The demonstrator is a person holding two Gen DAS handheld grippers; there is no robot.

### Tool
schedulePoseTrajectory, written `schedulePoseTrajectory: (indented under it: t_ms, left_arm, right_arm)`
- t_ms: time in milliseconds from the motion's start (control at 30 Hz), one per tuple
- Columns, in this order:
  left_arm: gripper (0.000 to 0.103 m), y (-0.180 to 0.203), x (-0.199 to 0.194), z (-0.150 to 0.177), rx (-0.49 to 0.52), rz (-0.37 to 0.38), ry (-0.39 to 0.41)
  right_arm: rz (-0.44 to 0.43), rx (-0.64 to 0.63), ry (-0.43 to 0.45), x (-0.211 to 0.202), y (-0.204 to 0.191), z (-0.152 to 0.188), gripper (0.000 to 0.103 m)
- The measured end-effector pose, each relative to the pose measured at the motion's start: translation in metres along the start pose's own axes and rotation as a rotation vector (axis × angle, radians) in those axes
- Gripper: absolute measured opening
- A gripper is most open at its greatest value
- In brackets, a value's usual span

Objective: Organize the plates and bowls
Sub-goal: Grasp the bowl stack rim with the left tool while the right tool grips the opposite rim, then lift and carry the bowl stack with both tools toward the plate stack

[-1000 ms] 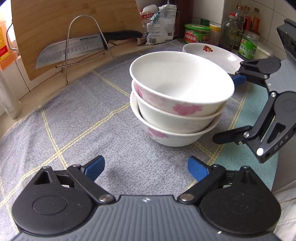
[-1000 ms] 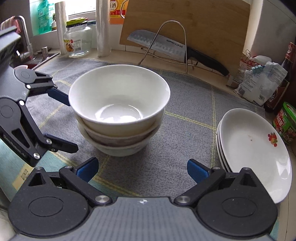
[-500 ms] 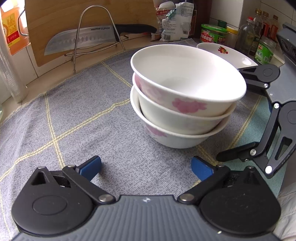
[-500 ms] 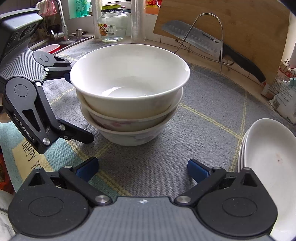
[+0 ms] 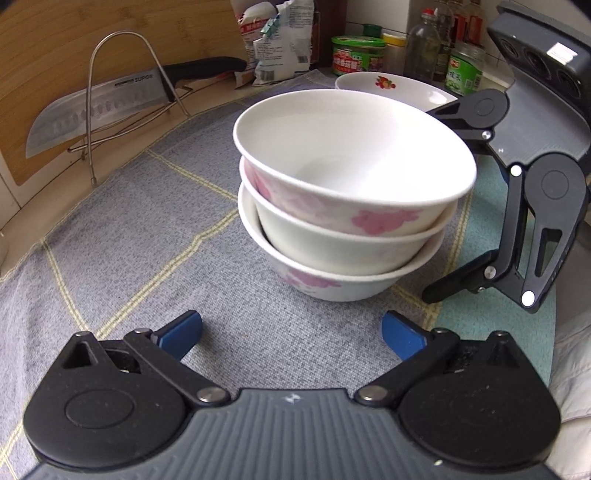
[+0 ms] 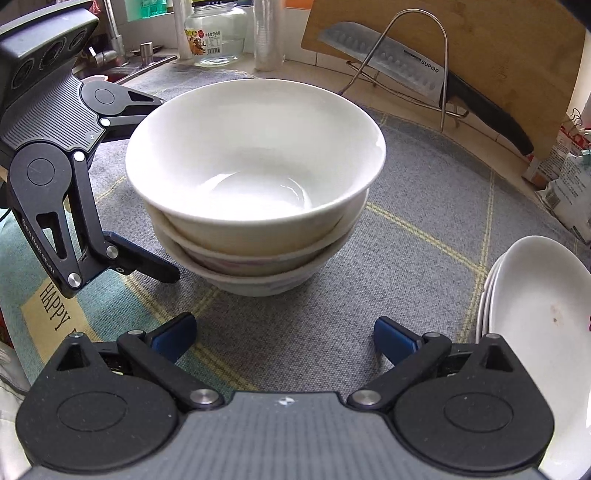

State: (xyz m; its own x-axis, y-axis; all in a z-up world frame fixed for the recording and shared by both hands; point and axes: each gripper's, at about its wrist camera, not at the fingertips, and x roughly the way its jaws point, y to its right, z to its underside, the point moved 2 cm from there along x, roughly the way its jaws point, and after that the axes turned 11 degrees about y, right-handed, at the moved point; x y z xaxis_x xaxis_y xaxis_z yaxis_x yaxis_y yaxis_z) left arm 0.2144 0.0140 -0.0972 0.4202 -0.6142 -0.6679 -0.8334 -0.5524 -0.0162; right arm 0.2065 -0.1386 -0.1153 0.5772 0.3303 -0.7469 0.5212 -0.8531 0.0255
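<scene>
Three white bowls with pink flowers are stacked (image 5: 351,206) on a grey checked cloth (image 5: 147,229); the stack also shows in the right wrist view (image 6: 255,184). My left gripper (image 5: 291,332) is open and empty, just short of the stack. My right gripper (image 6: 284,336) is open and empty, facing the stack from the other side. Each gripper shows in the other's view, close beside the bowls: the right one (image 5: 524,192), the left one (image 6: 62,177). A stack of white plates (image 6: 539,325) lies to the right; it also shows behind the bowls (image 5: 391,88).
A cleaver (image 5: 103,107) rests on a wire rack against a wooden board (image 5: 74,44) at the back. Jars and bottles (image 5: 436,55) and food bags (image 5: 280,40) stand behind. A glass jar (image 6: 214,33) and a sink tap (image 6: 114,48) are far left.
Both grippers have moved closer to the bowl stack, which looms larger in both views. The bowls and plates have not moved. Both grippers stay open.
</scene>
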Motion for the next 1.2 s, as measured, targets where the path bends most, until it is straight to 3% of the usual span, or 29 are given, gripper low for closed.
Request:
schedulePoseTrajectory:
  t_ms: [100,333,367,500,567,800,1200]
  left_arm:
    - [0.103,-0.001,0.002,-0.003,0.035,0.029,-0.001]
    - [0.099,0.007,0.000,-0.010,0.274,0.098,0.040]
    - [0.094,0.006,0.000,-0.012,0.286,0.121,0.040]
    - [0.088,0.001,0.002,-0.015,0.312,0.196,0.036]
    - [0.080,-0.002,0.003,-0.017,0.316,0.236,0.035]
    - [0.076,-0.008,0.006,-0.024,0.331,0.336,0.037]
    - [0.073,-0.014,0.015,-0.031,0.350,0.380,-0.006]
  right_arm:
    - [0.010,-0.023,-0.005,0.001,-0.001,-0.003,0.103]
    - [-0.021,-0.168,0.011,0.002,-0.006,-0.017,0.103]
    - [-0.029,-0.176,0.013,0.002,-0.006,-0.019,0.102]
    - [-0.068,-0.205,0.037,-0.002,-0.008,-0.026,0.098]
    - [-0.086,-0.212,0.032,-0.002,-0.008,-0.027,0.094]
    - [-0.134,-0.210,0.015,0.001,-0.008,-0.029,0.085]
    - [-0.162,-0.218,-0.007,0.000,-0.005,-0.033,0.083]
